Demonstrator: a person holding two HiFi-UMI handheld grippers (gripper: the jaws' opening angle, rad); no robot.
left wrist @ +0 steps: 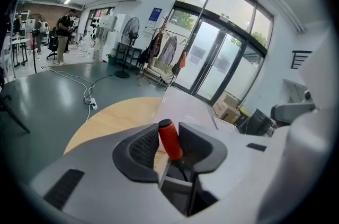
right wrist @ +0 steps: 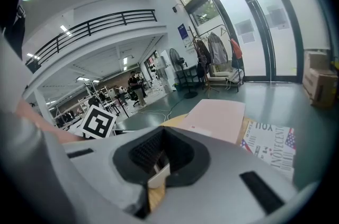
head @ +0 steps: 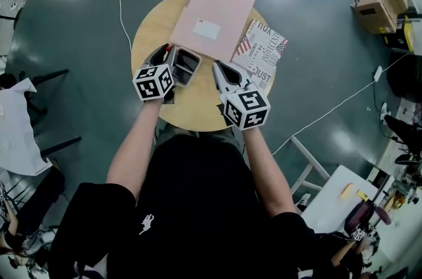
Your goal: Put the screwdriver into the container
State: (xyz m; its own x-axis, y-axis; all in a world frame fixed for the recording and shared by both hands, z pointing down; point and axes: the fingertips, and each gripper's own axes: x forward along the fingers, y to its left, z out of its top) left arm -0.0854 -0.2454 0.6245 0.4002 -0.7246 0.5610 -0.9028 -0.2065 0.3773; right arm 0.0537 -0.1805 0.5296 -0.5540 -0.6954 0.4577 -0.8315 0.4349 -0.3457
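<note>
Left gripper [left wrist: 168, 132] first: its jaws are closed snugly on the red handle of the screwdriver [left wrist: 172, 146], both tips against it as far as that gripper's view shows. The tool is tilted, handle up, and its dark shaft drops into the grey-rimmed container [head: 188, 66] directly below. In the head view this gripper sits at the container's left rim, with the red cap just showing at its tip. So I'd call the carry done and the drop not yet: the screwdriver is poised in the mouth of the container, and what's left is to let go and pull the gripper clear. Over to the right gripper [right wrist: 161, 132], lying just beside the container's right side on the round wooden desk [head: 198, 106], jaw tips brought together. A pale edge shows in the hollow behind them, and I can't tell whether it is pinched. Now the writing: the pink folder [head: 214, 14] beyond the container carries a small white label [head: 206, 29], its print too small to read. The printed sheet [head: 260, 53] to its right shows a stars-and-stripes motif and block lettering. "JUST" reads clearly, "YOU" probably; the rest I can't make out.
</note>
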